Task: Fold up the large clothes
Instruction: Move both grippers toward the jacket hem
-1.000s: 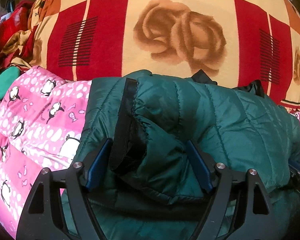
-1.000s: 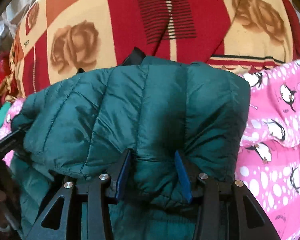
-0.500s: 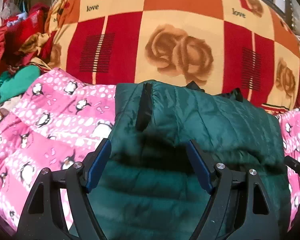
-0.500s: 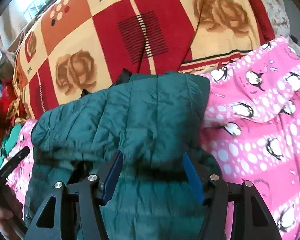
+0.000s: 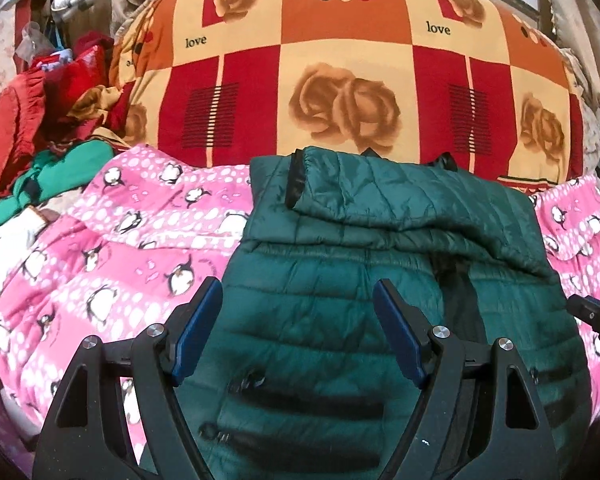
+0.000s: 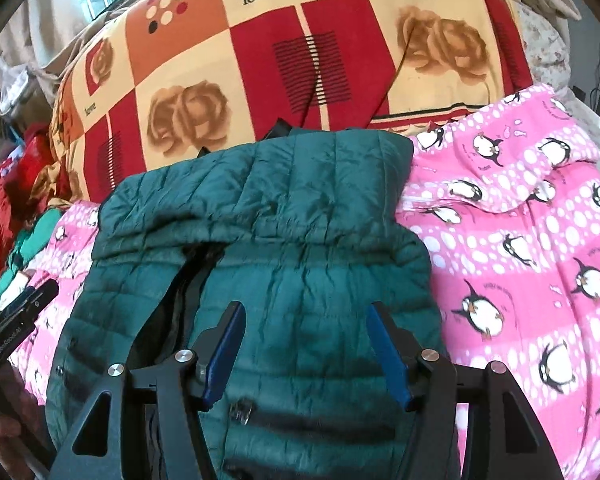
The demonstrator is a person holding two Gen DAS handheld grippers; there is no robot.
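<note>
— Where's the jacket relative to your 2 tools?

— The green quilted jacket (image 5: 380,280) lies flat right under and ahead of both, on the pink penguin sheet (image 5: 132,248). Its top part is folded over toward me, and the folded edge runs across just beyond the fingertips.

— Is the left tool (image 5: 298,332) gripping it?

— No, released. Its blue pads (image 5: 198,328) stand wide apart above the jacket, with nothing pinched between them.

— And the right tool (image 6: 304,350)?

— Released too. Its jaws have just been opening, and the fabric lies below them, not clamped. A dark zipper opening (image 6: 188,280) runs just left of that tool.

— What's beyond the jacket?

— A red, orange and cream blanket (image 5: 340,80) with roses and the word "love". Far left of my left tool sits a heap of red and green clothes (image 5: 48,120).
</note>
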